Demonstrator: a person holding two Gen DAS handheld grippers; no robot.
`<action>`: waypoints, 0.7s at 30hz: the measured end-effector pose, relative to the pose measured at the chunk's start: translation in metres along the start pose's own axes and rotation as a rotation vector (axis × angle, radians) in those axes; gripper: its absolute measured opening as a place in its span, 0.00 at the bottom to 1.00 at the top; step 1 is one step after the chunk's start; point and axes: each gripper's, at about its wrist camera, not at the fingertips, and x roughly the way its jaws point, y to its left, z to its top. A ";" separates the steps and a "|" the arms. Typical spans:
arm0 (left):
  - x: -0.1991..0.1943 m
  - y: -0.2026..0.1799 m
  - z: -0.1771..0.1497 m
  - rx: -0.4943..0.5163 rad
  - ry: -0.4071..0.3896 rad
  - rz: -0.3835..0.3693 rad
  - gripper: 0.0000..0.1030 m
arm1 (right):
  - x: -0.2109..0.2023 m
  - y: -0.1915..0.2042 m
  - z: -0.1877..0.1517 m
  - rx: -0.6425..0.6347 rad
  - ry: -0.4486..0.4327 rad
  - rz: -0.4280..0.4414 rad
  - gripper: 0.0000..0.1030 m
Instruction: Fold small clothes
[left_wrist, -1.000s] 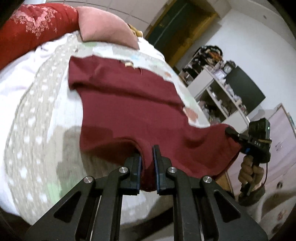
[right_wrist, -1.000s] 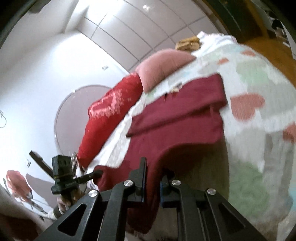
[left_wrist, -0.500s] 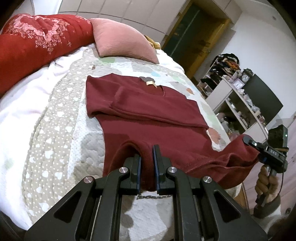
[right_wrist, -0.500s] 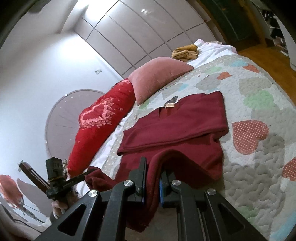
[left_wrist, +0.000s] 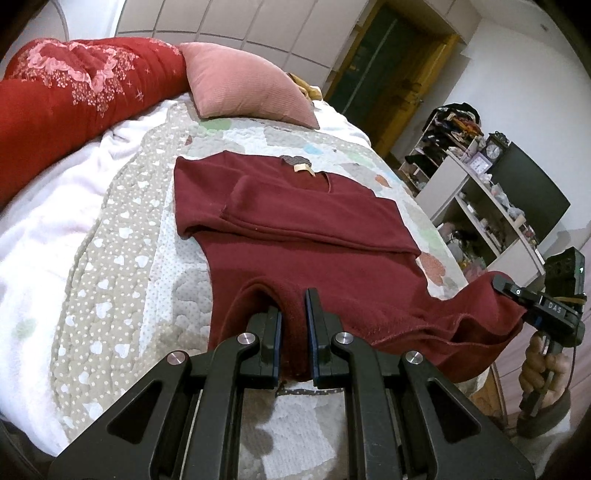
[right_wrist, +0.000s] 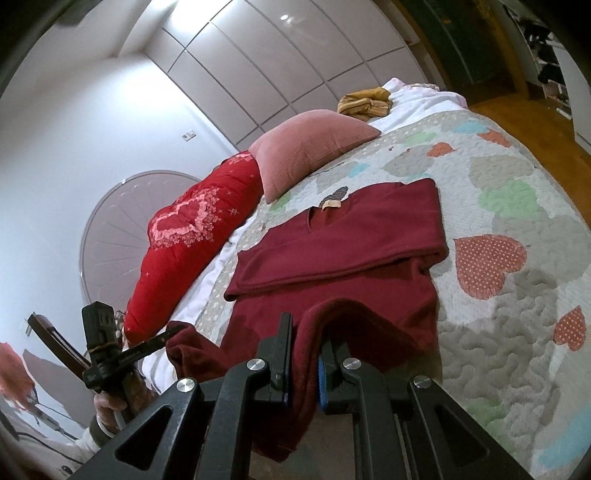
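A dark red shirt (left_wrist: 295, 218) lies on the quilted bed, its sleeves folded across the chest and its collar label at the far end. It also shows in the right wrist view (right_wrist: 343, 240). My left gripper (left_wrist: 293, 317) is shut on the shirt's bottom hem at one corner. My right gripper (right_wrist: 304, 339) is shut on the hem at the other corner and shows in the left wrist view (left_wrist: 517, 295). The left gripper shows in the right wrist view (right_wrist: 166, 338). The hem is lifted off the quilt between them.
A pink cushion (left_wrist: 243, 85) and a red bolster (left_wrist: 74, 96) lie at the head of the bed. A mustard cloth (right_wrist: 364, 103) lies behind the cushion. A heart-pattern quilt (right_wrist: 517, 206) covers the bed. Shelves and a dark screen (left_wrist: 517, 192) stand beside it.
Both grippers have risen and moved forward with the hem, over the bed toward the collar. The views now look down on the whole shirt.
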 end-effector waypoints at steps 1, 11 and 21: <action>-0.001 -0.001 0.000 0.007 -0.002 0.000 0.10 | -0.001 0.002 -0.001 0.000 -0.001 -0.005 0.09; -0.017 -0.009 -0.002 0.034 0.020 -0.021 0.10 | -0.005 0.018 0.008 -0.034 0.077 -0.114 0.09; -0.025 -0.024 0.007 0.061 -0.038 -0.031 0.10 | 0.006 0.039 0.038 -0.052 0.096 -0.077 0.09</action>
